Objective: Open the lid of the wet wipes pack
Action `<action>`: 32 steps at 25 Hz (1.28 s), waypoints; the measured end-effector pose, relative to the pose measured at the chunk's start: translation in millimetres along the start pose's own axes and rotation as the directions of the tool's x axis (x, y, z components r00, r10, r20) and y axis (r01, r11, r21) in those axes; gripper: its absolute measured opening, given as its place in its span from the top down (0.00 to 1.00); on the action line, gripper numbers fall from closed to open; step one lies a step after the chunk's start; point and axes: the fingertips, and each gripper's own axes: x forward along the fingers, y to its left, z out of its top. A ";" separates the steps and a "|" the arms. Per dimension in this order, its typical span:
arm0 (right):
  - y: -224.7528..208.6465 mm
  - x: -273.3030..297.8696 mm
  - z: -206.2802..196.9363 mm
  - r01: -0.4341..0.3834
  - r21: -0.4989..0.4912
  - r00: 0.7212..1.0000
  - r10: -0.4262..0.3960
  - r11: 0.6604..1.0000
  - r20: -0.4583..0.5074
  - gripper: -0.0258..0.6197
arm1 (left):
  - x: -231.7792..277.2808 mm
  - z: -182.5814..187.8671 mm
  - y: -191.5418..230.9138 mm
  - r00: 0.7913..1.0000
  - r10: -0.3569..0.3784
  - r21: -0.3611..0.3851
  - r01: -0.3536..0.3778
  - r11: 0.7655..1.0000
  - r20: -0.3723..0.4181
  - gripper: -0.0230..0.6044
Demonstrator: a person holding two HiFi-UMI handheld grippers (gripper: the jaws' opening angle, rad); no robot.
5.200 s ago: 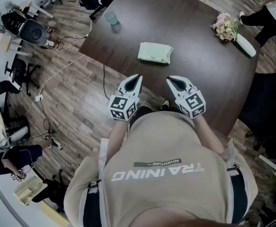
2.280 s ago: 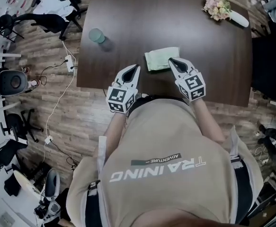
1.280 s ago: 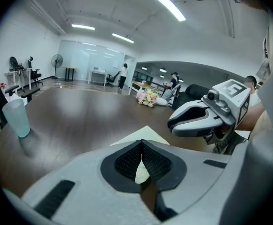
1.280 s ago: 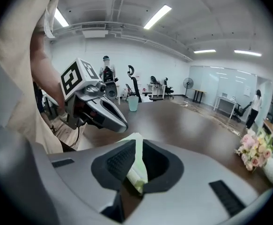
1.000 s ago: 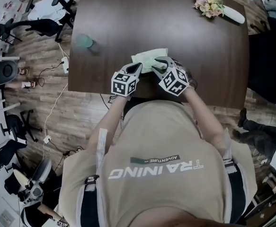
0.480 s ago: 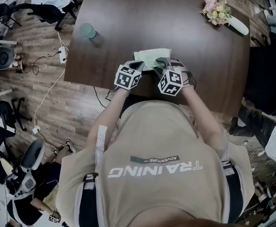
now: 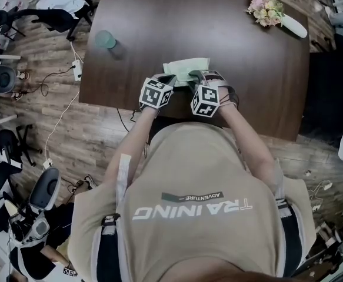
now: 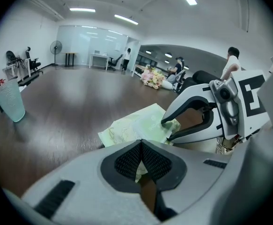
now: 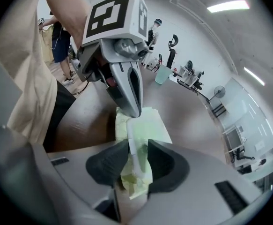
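**One gripper pins the pack, the other straddles its lid**

The fingers [image 9: 109, 165] of the right gripper [image 9: 137, 148] stand spread, their jaws having just been opening. The pale lid [image 9: 133, 146] of the wet wipes pack [image 9: 150, 125] runs up between them, and neither pad presses on it. This looks like lining up: the fingers are set wide on both sides of the thin flap so that closing would catch it from both faces.

The fingers [image 8: 127, 161] of the left gripper [image 8: 141, 143] are pressed together at the tips. They come down at the near edge of the pack, and I cannot tell whether they nip the wrapper there. Their likely job is to anchor the pack. It is soft and light, and would probably lift with the lid unless something held it down.

The pack lies flat on the dark tabletop [image 7: 218, 34], close to the edge nearest the person, with a gripper on either side. Both grippers tilt down towards it. That low, close placement suits a two-handed peel.

A cup [image 7: 105, 39] and a bunch of flowers [image 7: 264, 7] stand well apart from the pack, out of the way.
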 end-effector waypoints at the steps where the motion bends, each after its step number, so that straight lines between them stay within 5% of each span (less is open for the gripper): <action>1: -0.4 -0.4 -0.4 -0.006 0.013 1.000 0.006 1.000 0.009 0.77 | 0.5 -0.1 -0.2 1.000 0.002 0.002 -0.002 1.000 0.000 0.95; 21: -0.8 -9.1 1.6 -0.133 0.106 0.990 0.127 0.985 0.065 0.83 | -0.6 1.2 -2.6 1.000 0.005 0.032 -0.005 0.999 -0.003 0.95; 26: 1.7 -6.4 2.2 -0.034 -0.074 0.999 0.035 0.997 0.020 0.82 | -0.8 0.5 -2.6 1.000 0.013 0.041 -0.013 0.999 -0.008 0.95; 32: -2.6 -4.2 6.6 0.028 -0.258 0.998 -0.040 0.966 -0.041 0.72 | 0.7 1.4 -0.6 1.000 0.007 0.036 -0.007 0.999 -0.008 0.95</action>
